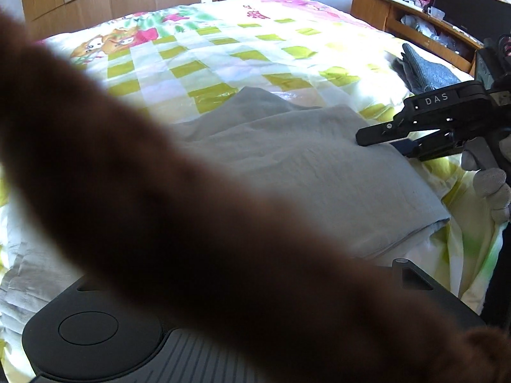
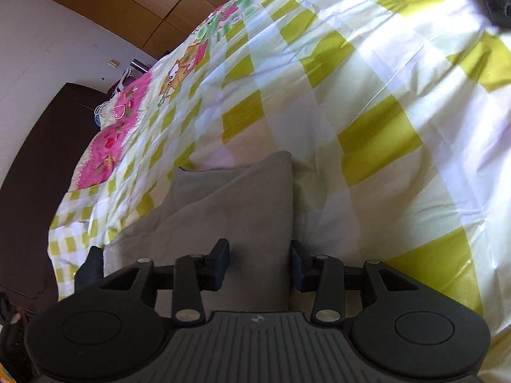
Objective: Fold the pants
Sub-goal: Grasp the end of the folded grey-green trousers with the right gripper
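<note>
Right wrist view: right tool jaws apart, straddling edge of grey pants, no grip, pants folded on checked bed, left tool's state unclear, blurred brown sleeve blocks its camera.

A blurred brown mass, perhaps a sleeve, crosses the left wrist view, hiding the left gripper's fingers and much of the grey pants. The right edge cuts off the gloved hand holding the right gripper.
</note>
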Available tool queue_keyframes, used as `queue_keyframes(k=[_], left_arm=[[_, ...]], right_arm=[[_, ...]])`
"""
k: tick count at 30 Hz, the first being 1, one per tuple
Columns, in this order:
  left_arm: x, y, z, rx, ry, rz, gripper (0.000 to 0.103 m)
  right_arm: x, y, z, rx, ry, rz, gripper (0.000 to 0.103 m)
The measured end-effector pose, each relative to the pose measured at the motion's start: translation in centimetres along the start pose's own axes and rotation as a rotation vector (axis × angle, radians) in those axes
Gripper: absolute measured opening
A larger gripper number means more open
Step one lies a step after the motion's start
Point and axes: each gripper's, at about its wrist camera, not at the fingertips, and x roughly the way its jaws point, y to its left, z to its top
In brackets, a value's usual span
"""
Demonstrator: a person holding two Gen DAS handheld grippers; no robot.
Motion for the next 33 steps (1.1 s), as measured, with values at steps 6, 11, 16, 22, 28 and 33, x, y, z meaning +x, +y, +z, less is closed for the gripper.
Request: queue_keyframes(k=[6, 11, 16, 22, 28, 33], left_arm=[[1.1, -1.5, 1.6, 0.014, 0.014, 0.033, 0.073], [2.3, -3.8, 2.8, 0.045, 0.037, -0.008, 0.074], [3.6, -6.7, 4.0, 0.119, 0.036, -0.026, 0.074], [2.1, -6.8, 5.2, 0.086, -0.043, 0.000, 0.074], [2.8, -5.5, 5.3, -0.002, -0.092, 0.173, 0.074], [2.3, -3.7, 4.9, -0.090, -0.135, 0.220, 0.074]], right_arm=[[-0.2, -0.8, 0.6, 0.058, -0.056, 0.089, 0.024], [-2.1, -3.8, 1.9, 0.165, -0.153, 0.025, 0.021], [-3.2, -4.6, 2.7, 0.174, -0.153, 0.015, 0.026], [-3.3, -5.7, 1.8, 0.240, -0.126, 0.068, 0.033], [-3.3, -5.1, 0.6, 0.208, -0.100, 0.086, 0.042], [-3.1, -4.5, 0.2, 0.188, -0.107, 0.071, 0.043]])
